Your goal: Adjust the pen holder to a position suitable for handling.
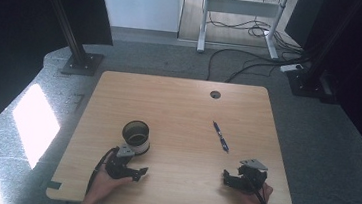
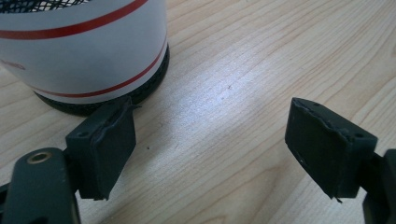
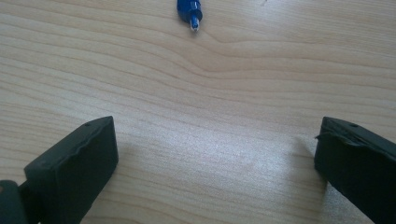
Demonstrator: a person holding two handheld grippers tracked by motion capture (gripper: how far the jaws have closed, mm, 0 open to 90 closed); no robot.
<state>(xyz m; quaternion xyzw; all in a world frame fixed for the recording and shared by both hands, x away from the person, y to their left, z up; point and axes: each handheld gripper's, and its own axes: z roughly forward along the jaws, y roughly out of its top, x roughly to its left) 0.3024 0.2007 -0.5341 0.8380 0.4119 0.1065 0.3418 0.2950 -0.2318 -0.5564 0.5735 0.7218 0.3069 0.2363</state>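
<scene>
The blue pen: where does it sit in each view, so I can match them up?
High view: pen lies right of centre, beyond the right tool.
Left gripper view: not in it.
Right gripper view: pen tip at the top edge, ahead of the open jaws.
Shared landmark: the wooden table.

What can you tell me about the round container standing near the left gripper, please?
The container is a short upright cylinder with a dark open top. In the left gripper view its wall looks white with thin red stripes, above a black mesh-like base and rim. It stands on the wooden table, left of centre. The left gripper is open just beside it; whether one of the fingers touches its base I cannot tell.
</scene>
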